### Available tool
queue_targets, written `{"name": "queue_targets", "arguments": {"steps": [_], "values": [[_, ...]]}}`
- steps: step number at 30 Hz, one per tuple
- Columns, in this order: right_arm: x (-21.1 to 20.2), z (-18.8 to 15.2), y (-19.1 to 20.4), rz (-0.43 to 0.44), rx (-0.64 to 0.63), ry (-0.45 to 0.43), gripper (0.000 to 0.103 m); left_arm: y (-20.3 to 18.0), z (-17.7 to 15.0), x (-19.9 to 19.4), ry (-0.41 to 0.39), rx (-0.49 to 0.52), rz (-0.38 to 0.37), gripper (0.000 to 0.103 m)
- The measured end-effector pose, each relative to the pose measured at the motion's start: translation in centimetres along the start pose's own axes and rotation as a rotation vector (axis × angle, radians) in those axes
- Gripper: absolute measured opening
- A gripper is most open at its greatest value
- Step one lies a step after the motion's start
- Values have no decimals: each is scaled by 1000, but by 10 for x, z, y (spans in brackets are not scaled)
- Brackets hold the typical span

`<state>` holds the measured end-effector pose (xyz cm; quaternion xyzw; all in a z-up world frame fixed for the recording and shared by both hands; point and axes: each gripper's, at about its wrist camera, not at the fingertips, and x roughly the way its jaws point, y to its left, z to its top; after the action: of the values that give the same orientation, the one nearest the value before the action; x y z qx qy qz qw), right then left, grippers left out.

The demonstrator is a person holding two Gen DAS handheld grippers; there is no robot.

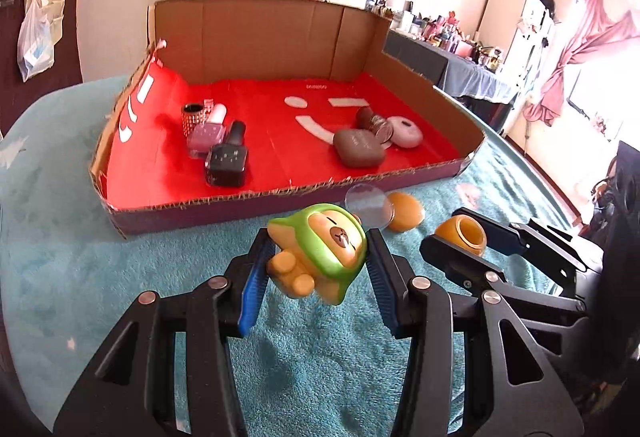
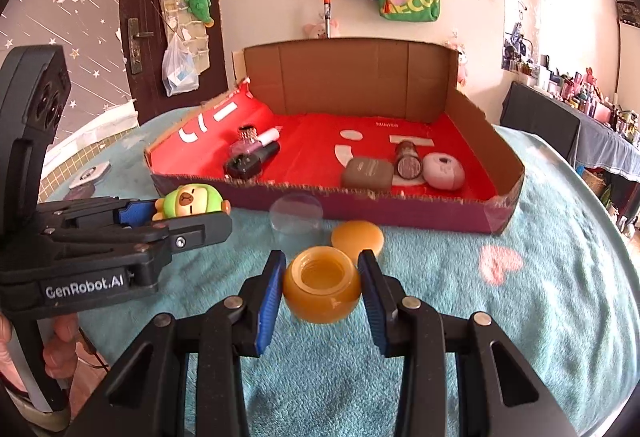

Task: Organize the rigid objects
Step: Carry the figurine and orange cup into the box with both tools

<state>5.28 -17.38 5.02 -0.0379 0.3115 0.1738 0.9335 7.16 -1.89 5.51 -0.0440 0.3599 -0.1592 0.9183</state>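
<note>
Green-hooded bear figurine (image 1: pixel 320 249) is clamped in left gripper (image 1: pixel 318 257), open amber jar (image 2: pixel 322 287) in right gripper (image 2: pixel 322 289); both should be lifted over red-lined cardboard tray (image 1: pixel 192 203) front wall before release.

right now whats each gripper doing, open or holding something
left gripper: closed on the green bear figurine
right gripper: closed on the open amber jar

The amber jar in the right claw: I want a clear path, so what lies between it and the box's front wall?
In the right wrist view, a round amber lid and a clear disc lie on the teal blanket between the amber jar and the box wall.
</note>
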Motion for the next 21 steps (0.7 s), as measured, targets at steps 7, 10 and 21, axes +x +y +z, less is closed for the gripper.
{"name": "queue_targets", "arguments": {"steps": [7,10,21], "values": [[-5,15,1,4,-25,-27,40,-2,8,-4,-10,17,-2,44],[-4,23,-1,18,-20,-25,40,-3,13,-6,-14,24,1,44],[0,55,-15,87,0,-22,40,1,33,-4,-16,35,1,44]]}}
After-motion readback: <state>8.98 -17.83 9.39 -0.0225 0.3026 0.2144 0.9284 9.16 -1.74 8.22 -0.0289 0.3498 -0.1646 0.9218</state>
